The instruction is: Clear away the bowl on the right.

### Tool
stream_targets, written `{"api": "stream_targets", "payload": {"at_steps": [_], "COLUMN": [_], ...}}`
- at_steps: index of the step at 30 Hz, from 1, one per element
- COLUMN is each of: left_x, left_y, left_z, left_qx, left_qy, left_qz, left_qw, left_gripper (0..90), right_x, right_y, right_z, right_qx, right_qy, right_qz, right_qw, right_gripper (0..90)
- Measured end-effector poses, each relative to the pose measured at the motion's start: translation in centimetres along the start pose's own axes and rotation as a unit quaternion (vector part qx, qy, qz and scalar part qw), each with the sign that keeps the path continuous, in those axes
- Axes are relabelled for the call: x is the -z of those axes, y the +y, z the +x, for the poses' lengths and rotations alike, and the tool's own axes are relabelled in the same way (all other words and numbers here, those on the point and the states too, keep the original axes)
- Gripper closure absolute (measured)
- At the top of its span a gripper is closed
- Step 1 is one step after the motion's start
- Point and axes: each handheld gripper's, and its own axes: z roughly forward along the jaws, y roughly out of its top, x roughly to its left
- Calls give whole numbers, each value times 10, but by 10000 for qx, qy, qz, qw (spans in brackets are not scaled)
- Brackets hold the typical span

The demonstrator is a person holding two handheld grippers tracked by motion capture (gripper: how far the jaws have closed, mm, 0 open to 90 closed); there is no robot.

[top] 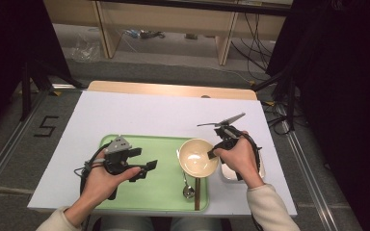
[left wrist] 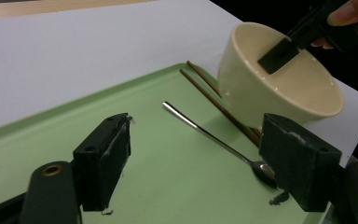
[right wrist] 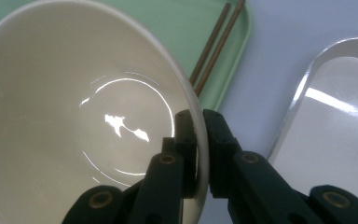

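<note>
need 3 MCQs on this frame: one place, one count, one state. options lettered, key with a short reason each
1. Where does the silver metal spoon lie?
A. inside the bowl
B. on the light green plastic tray
C. on the white table top

2. How many brown wooden chopsticks lie on the tray?
A. one
B. two
C. four

3. What is the right gripper doing?
A. hanging open above the tray
B. clamped on the spoon
C. clamped on the rim of the cream ceramic bowl

Key:
1 B: the left gripper view shows the spoon flat on the green tray beside the chopsticks.
2 B: two thin sticks run side by side past the bowl.
3 C: the right gripper view shows one jaw inside the bowl wall and one outside, pressed on the rim.
</note>
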Motion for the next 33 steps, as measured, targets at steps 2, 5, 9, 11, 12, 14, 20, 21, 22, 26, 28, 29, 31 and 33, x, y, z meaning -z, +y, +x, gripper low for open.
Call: {"api": "stream_targets", "payload": {"at_steps": [2, 5, 9, 11, 12, 14, 20, 21, 22, 26, 28, 29, 31, 33], "left_x": [-5, -17, -29, -34, -37, -41, -51, -53, -54, -58, -58, -59, -59, -59], "left_y": [4, 10, 14, 15, 15, 16, 15, 15, 15, 15, 14, 15, 15, 15], "left_z": [-4, -8, -13, -14, -15, -16, -18, -19, -19, -19, -17, -17, -17, -16], "left_qx": [-3, -18, 58, 69, 92, 189, 256, 291, 319, 365, 377, 367, 384, 351], "left_qy": [-54, -182, -251, -246, -261, -283, -206, -181, -152, -70, -54, -24, -15, 57], "left_qz": [41, 133, 262, 342, 379, 464, 780, 788, 810, 946, 1005, 1037, 1092, 1163], "left_qw": [10000, 9997, 9993, 9991, 9989, 9983, 9964, 9963, 9961, 9948, 9942, 9939, 9933, 9926], "left_gripper": [245, 251, 270, 283, 288, 297, 315, 318, 328, 402, 444, 461, 510, 547], "right_x": [-2, -6, -12, -14, -15, -17, -20, -20, -20, -18, -17, -17, -15, -15], "right_y": [1, 2, 3, 3, 4, 3, 3, 3, 3, 3, 3, 3, 3, 3], "right_z": [7, 15, 22, 27, 29, 33, 42, 43, 44, 49, 52, 52, 54, 57], "right_qx": [-80, 22, 164, 134, 160, 177, 283, 263, 263, 367, 326, 386, 371, 380], "right_qy": [16, 63, 29, 4, -1, -41, -36, -24, -22, 14, -56, -11, 6, -73], "right_qz": [35, 57, 84, 109, 141, 108, 121, 147, 147, 89, 83, 34, 30, -4], "right_qw": [10000, 10000, 9998, 9999, 9998, 9998, 9995, 9995, 9995, 9993, 9994, 9992, 9993, 9992], "right_gripper": [859, 859, 859, 859, 859, 860, 860, 860, 860, 859, 860, 859, 860, 859]}}
